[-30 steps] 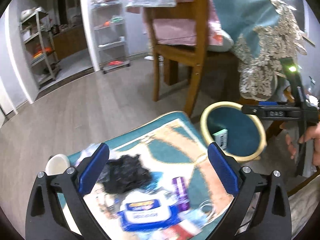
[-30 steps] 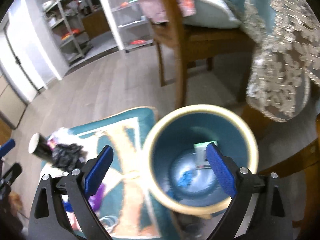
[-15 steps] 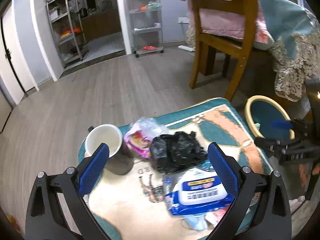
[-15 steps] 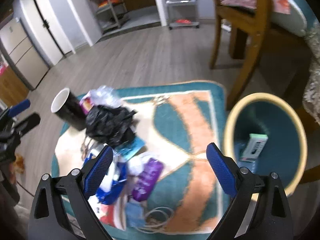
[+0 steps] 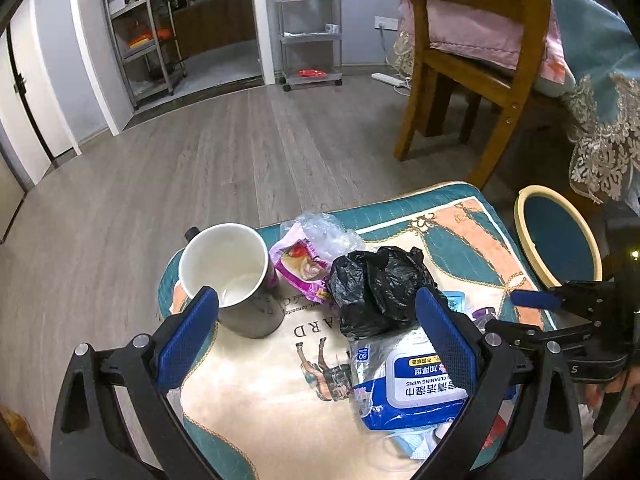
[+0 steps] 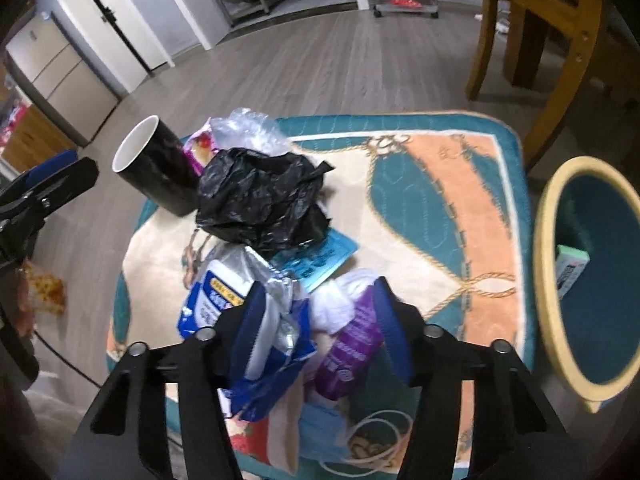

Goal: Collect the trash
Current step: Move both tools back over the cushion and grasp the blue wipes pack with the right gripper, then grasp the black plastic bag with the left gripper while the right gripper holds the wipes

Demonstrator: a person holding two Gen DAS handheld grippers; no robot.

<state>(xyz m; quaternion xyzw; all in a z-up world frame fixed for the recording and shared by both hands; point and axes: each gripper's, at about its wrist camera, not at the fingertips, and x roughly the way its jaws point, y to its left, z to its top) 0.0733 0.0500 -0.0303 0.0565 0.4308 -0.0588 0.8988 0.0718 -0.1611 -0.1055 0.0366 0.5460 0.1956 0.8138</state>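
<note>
Trash lies piled on a patterned mat [image 5: 256, 412] [image 6: 432, 208]: a crumpled black bag [image 5: 380, 284] [image 6: 260, 200], a blue wet-wipes pack [image 5: 416, 380] [image 6: 216, 300], a purple wrapper [image 6: 352, 352], a pink snack packet [image 5: 300, 268] and clear plastic. A teal bin with a yellow rim [image 5: 524, 232] [image 6: 544, 240] stands to the right and holds a small box [image 6: 572, 268]. My left gripper [image 5: 316, 336] is open above the mat, near the cup. My right gripper [image 6: 320, 320] is partly closed low over the wipes pack and purple wrapper, jaws around both.
A black cup with a white inside [image 5: 232, 276] [image 6: 160, 172] stands at the mat's left. A wooden chair [image 5: 472, 72] and a draped table [image 5: 600, 92] are behind the bin. Wood floor and shelves [image 5: 308, 20] lie beyond.
Both grippers swung left from the bin towards the trash pile. The right gripper dropped low over the wipes pack and purple wrapper and its jaws narrowed.
</note>
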